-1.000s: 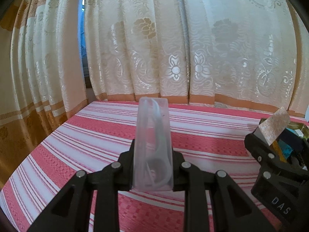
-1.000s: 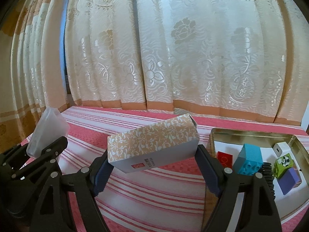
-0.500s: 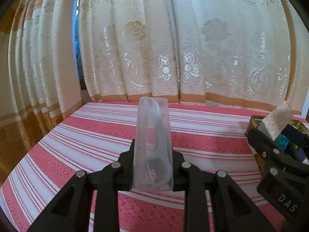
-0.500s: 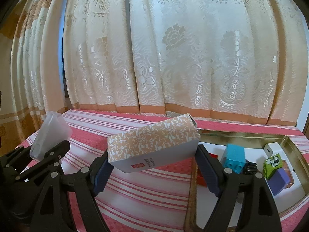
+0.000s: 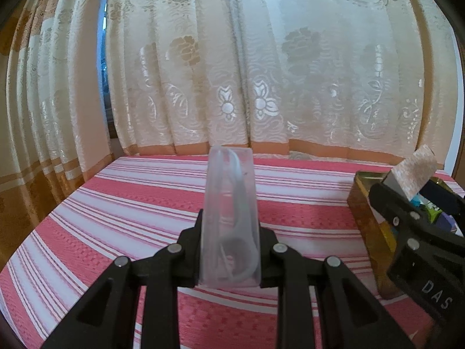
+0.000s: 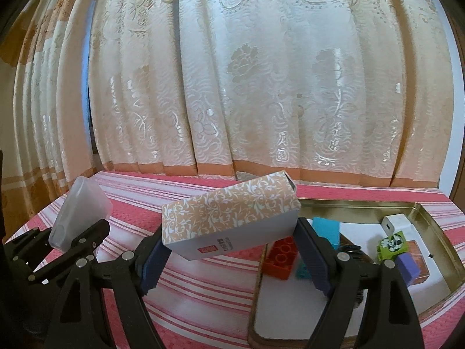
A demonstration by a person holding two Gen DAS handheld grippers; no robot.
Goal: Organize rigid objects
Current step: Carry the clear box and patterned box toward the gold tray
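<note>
My left gripper [image 5: 229, 250] is shut on a clear plastic case [image 5: 231, 218] with a white cable coiled inside, held upright above the striped cloth; the same case [image 6: 80, 212] shows at the left of the right wrist view. My right gripper [image 6: 232, 250] is shut on a long box [image 6: 232, 218] with an orange floral pattern, held tilted over the left rim of a gold metal tray [image 6: 436, 218]. The box's end [image 5: 415, 174] and the right gripper's black body also appear at the right of the left wrist view.
The tray holds a red brick [image 6: 280, 257], a teal block [image 6: 327, 229], a white charger [image 6: 393, 224], a green block [image 6: 392, 242] and a purple block [image 6: 408, 266]. A red-and-white striped cloth [image 5: 130, 209] covers the table. Cream curtains [image 5: 261, 72] hang behind.
Both grippers have shifted right with their loads. The tray has come closer and now lies partly under the floral box. Both grips are unchanged.
</note>
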